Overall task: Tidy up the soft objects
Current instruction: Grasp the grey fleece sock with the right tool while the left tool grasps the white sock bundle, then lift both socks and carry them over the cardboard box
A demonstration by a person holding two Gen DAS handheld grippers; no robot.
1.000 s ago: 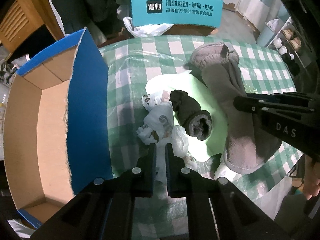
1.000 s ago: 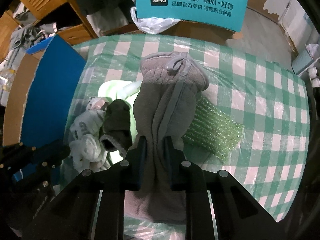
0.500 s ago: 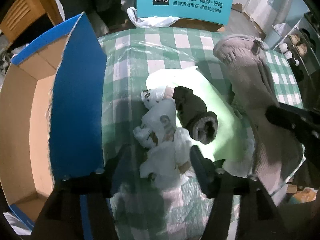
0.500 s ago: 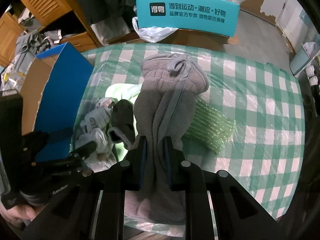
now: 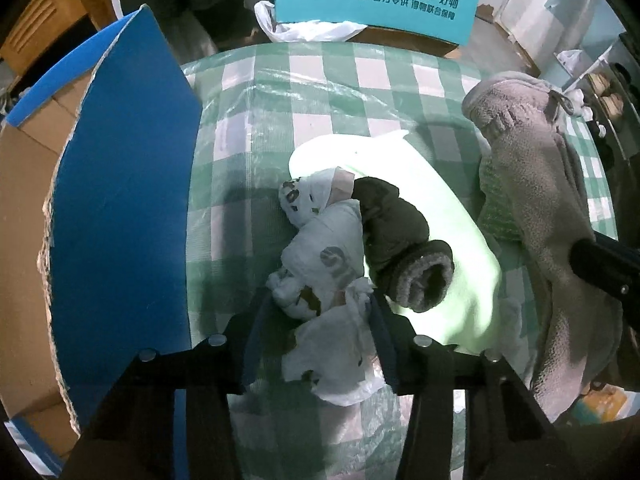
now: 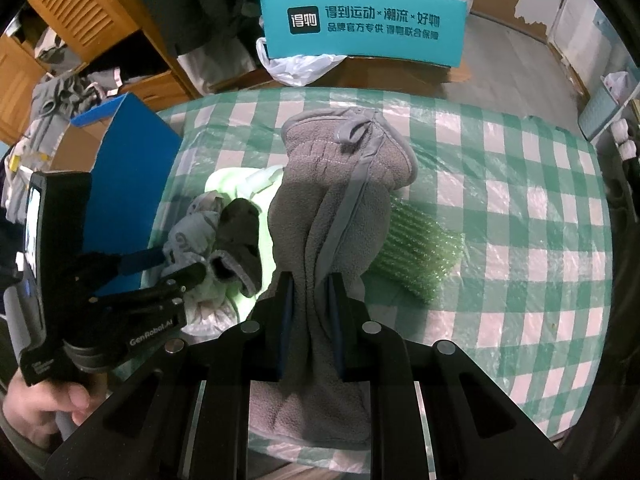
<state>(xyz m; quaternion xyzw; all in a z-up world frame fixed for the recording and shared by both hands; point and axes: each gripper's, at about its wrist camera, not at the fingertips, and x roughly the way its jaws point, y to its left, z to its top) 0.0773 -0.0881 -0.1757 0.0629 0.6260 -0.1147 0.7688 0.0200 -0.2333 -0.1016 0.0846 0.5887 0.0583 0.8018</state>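
1. Left wrist view: The sorting looks barely begun. The blue cardboard box (image 5: 120, 200) stands open at the left edge of the desk (image 5: 320, 80), and what shows of its inside is bare cardboard, while every soft item in sight lies outside it. The left tongs (image 5: 320, 312) are spread wide, one finger on each side of the near end of the white patterned cloth (image 5: 320, 248); whether the pads touch it cannot be told, and nothing is clamped. A dark sock (image 5: 400, 248) rests just right of the cloth on a pale green sheet (image 5: 460, 240), and the grey fleece mitten (image 5: 540, 200) hangs at far right.

2. Right wrist view: The right tongs (image 6: 310, 320) are clamped on the grey fleece mitten (image 6: 340, 220), its middle bunched between the fingers and its cuff pointing to the far side. Whether the mitten is clear of the desk cannot be told. A green bubble-wrap pouch (image 6: 416, 256) lies on the checked cloth just right of the mitten. The left tongs (image 6: 172, 264) reach toward the white cloth at the left, beside the box. By this evidence the cloth, sock, mitten and pouch all await a place.
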